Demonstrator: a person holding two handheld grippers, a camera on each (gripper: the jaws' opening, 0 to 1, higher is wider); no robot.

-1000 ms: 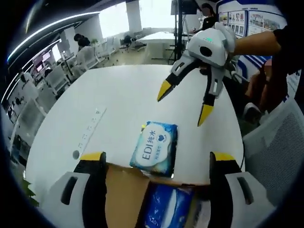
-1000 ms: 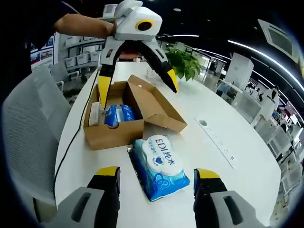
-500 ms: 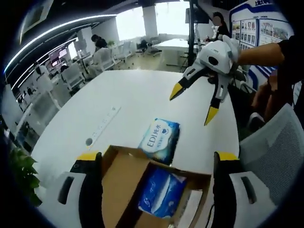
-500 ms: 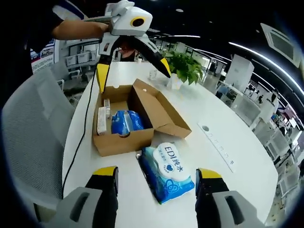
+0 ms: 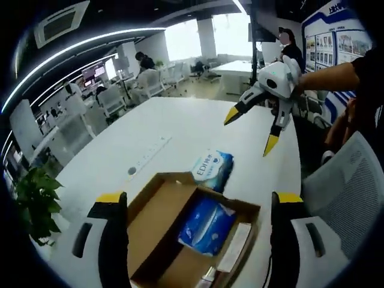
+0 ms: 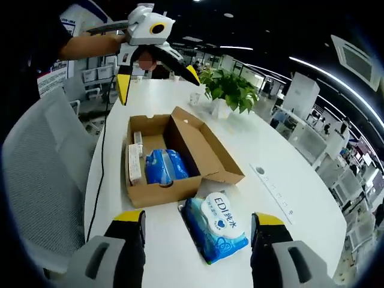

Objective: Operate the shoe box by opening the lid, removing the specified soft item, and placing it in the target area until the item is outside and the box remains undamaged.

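The brown cardboard shoe box [image 6: 157,194] stands open on the white table, its lid [image 6: 209,151] folded out to one side. Inside lie a blue soft packet [image 6: 163,165] and a white flat carton [image 6: 133,171]. A blue and white EDI wipes pack [image 6: 217,228] lies on the table just outside the box. My right gripper [image 6: 198,219] hovers open near this pack, holding nothing. My left gripper [image 6: 158,84] hangs open high beyond the box. In the left gripper view the box [image 5: 150,216], the blue packet [image 5: 207,219] and the wipes pack [image 5: 211,170] lie ahead of my open left gripper [image 5: 199,198]; my right gripper [image 5: 251,132] floats open above the far table.
A white power strip [image 6: 273,192] lies on the table to the right of the box. A potted plant [image 6: 231,87] stands beyond the box. A grey mesh chair [image 6: 42,180] stands at the table edge, and a black cable [image 6: 99,174] runs along it.
Both grippers have drawn back and apart, so the box and wipes pack look smaller and farther. The wipes pack and the box have stayed where they were.
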